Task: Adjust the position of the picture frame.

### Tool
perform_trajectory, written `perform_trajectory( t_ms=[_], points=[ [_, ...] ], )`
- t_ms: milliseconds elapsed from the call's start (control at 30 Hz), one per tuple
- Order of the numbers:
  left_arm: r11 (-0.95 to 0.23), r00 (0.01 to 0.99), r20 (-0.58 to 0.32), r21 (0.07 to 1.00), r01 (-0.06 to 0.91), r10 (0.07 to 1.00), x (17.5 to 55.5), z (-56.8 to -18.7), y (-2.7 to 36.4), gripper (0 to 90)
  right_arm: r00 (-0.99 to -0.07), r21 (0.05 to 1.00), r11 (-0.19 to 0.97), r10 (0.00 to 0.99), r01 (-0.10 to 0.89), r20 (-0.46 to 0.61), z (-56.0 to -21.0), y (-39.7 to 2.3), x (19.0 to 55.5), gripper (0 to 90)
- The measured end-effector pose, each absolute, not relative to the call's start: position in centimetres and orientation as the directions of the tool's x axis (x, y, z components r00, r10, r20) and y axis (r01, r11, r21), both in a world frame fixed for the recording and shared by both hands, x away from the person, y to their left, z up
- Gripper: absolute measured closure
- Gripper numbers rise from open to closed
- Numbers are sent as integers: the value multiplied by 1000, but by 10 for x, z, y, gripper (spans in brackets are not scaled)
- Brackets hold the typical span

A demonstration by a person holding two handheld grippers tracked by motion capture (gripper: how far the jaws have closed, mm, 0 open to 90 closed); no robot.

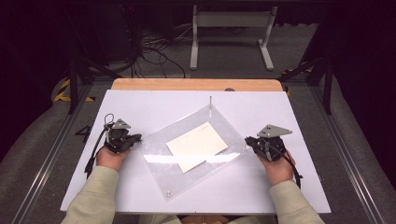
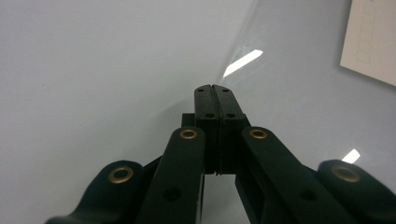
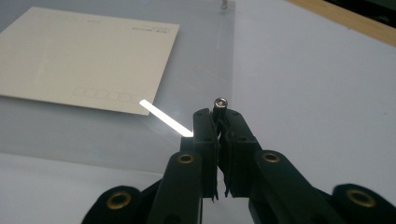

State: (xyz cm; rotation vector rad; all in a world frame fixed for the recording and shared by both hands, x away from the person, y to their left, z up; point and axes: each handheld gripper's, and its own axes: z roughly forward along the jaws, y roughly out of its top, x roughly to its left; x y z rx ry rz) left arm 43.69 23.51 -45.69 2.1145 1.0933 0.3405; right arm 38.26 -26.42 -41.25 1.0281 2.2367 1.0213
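A clear plastic sheet [image 1: 187,161] lies skewed across the middle of the white surface [image 1: 140,100], with a cream card [image 1: 196,145] under or inside it and small metal posts at its corners. One post [image 1: 210,100] stands at the sheet's 12 o'clock corner. The left gripper [image 1: 135,138] sits at the sheet's 9 o'clock corner; in the left gripper view its fingers [image 2: 205,100] are pressed together right at the sheet's edge, though whether they pinch the plastic I cannot tell. The right gripper [image 1: 247,140] is at the 3 o'clock corner, and the right gripper view shows its fingers [image 3: 203,126] closed on a small screw post [image 3: 220,103] there.

The step in hand looks like taking hold of the sheet at two opposite corners. The next move likely calls for both hands to act together: lift or turn evenly, keeping the sheet level so the card does not slide and the thin post does not slip from the grip
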Motion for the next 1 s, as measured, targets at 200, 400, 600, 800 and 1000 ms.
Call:
perform_trajectory(
  t_ms=[200, 400, 600, 800, 1000],
  points=[
    [-387, 608, -77, 706, 593, 790, 437, -457, 235, 899, -577, 791, 429, 808, 437, -119, -402, -259, 426, 849],
    [-398, 616, -66, 709, 582, 785, 436, -456, 235, 899, -551, 771, 424, 827, 476, -114, -423, -256, 459, 831],
    [-388, 630, -80, 726, 568, 773, 432, -452, 236, 896, -530, 769, 444, 832, 459, -165, -418, -256, 449, 794],
    [-399, 643, -94, 714, 576, 761, 433, -453, 233, 816, -533, 825, 361, 842, 435, -88, -414, -270, 423, 759],
    [-416, 644, -78, 704, 576, 761, 434, -456, 230, 817, -530, 867, 265, 848, 422, -1, -424, -289, 391, 753]
  ],
)
